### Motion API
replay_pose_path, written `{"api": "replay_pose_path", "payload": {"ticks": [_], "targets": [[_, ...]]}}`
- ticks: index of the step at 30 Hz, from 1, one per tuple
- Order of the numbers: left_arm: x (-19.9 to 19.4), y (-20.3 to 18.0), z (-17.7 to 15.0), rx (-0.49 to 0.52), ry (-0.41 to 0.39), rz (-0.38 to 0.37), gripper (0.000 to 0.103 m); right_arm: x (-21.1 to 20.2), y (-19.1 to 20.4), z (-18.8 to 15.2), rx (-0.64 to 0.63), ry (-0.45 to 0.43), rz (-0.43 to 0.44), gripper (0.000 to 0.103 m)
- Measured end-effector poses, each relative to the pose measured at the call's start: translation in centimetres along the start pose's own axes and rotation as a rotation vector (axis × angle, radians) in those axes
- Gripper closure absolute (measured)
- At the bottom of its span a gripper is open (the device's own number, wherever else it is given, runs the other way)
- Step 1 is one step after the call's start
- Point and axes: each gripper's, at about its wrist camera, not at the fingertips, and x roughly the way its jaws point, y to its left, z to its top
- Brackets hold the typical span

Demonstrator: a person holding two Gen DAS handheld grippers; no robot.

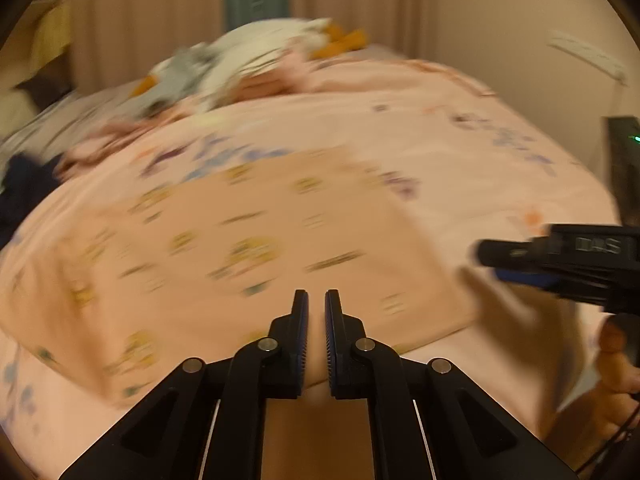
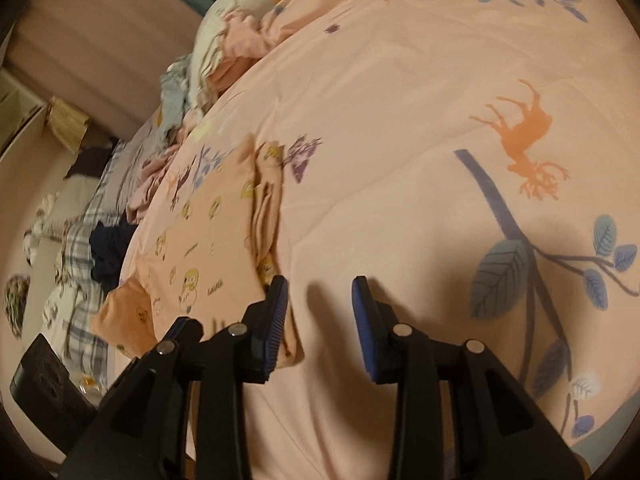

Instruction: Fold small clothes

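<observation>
Bare quilt (image 2: 400, 160) fills the frame's centre and right; heaped clothes (image 2: 224, 40) block the upper left, peach garment (image 2: 208, 232) lies lower left.

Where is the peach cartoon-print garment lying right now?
In the right wrist view the peach garment lies spread on the pink bedspread, left of centre, just ahead of the right gripper, with the clothes pile beyond it.

The left wrist view is smeared: the garment (image 1: 248, 248) print and the pile (image 1: 248, 64) behind are unreadable. The right gripper (image 1: 560, 264) is cut off at the edge
</observation>
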Motion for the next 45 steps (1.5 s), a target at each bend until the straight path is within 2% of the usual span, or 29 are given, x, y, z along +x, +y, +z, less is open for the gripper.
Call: {"api": "replay_pose_path", "payload": {"ticks": [2, 3, 5, 6, 8, 9, 11, 13, 14, 16, 22, 25, 28, 32, 35, 37, 38, 40, 43, 45], "targets": [[0.1, 2.6, -0.2, -0.08, 0.043, 0.071, 0.096, 0.3, 0.8, -0.3, -0.03, 0.01, -0.02, 0.065], [0.0, 5.3, -0.7, -0.188, 0.072, 0.092, 0.095, 0.3, 0.3, -0.1, -0.034, 0.015, -0.019, 0.064], [-0.1, 8.8, -1.8, -0.35, 0.102, 0.08, 0.079, 0.9, 0.5, -0.2, -0.043, 0.034, -0.011, 0.063], [-0.1, 11.3, -2.8, -0.46, 0.118, 0.05, 0.066, 1.1, 0.6, -0.2, -0.046, 0.04, -0.009, 0.062], [-0.3, 13.7, -4.0, -0.565, 0.115, -0.013, 0.065, 1.4, 1.0, -0.3, -0.059, 0.041, -0.012, 0.059], [-0.6, 15.1, -4.6, -0.625, 0.099, -0.07, 0.065, 1.5, 1.2, -0.4, -0.064, 0.041, -0.017, 0.059], [-1.4, 16.3, -5.1, -0.682, 0.082, -0.09, 0.062, 1.8, 1.4, -0.4, -0.072, 0.045, -0.018, 0.059], [-2.1, 16.9, -5.4, -0.709, 0.085, -0.047, 0.052, 1.9, 1.4, -0.5, -0.078, 0.051, -0.014, 0.058], [-2.4, 17.0, -5.8, -0.725, 0.087, -0.031, 0.051, 2.1, 1.6, -0.5, -0.079, 0.054, -0.016, 0.058], [-3.1, 17.5, -6.7, -0.764, 0.073, -0.036, 0.045, 2.3, 1.7, -0.5, -0.077, 0.053, -0.015, 0.057], [-2.3, 19.0, -7.4, -0.838, 0.071, -0.086, 0.043, 2.5, 2.3, -0.9, -0.1, 0.055, -0.027, 0.055], [-2.1, 19.0, -7.2, -0.83, 0.074, -0.092, 0.042, 2.6, 2.6, -1.1, -0.122, 0.055, -0.042, 0.054], [-1.8, 19.9, -7.7, -0.891, 0.047, -0.168, 0.037, 2.8, 2.7, -1.2, -0.128, 0.054, -0.049, 0.054], [-1.0, 22.2, -8.3, -1.031, 0.029, -0.299, 0.037, 2.9, 2.6, -1.0, -0.116, 0.055, -0.046, 0.054], [-0.3, 23.4, -8.2, -1.087, 0.016, -0.341, 0.037, 3.1, 2.8, -1.1, -0.122, 0.056, -0.05, 0.054], [0.1, 23.7, -7.6, -1.081, 0.018, -0.322, 0.05, 3.2, 3.0, -1.2, -0.124, 0.055, -0.06, 0.054], [0.5, 23.7, -7.0, -1.063, 0.021, -0.283, 0.056, 3.3, 3.2, -1.2, -0.129, 0.052, -0.063, 0.053], [1.0, 23.4, -6.1, -1.011, 0.034, -0.197, 0.089, 3.4, 3.4, -1.3, -0.139, 0.05, -0.069, 0.053], [1.5, 21.5, -4.5, -0.875, 0.041, -0.045, 0.098, 3.4, 3.6, -1.3, -0.141, 0.048, -0.067, 0.053], [1.0, 19.6, -3.3, -0.753, 0.015, 0.046, 0.098, 3.4, 3.4, -1.2, -0.126, 0.05, -0.057, 0.053]]}}
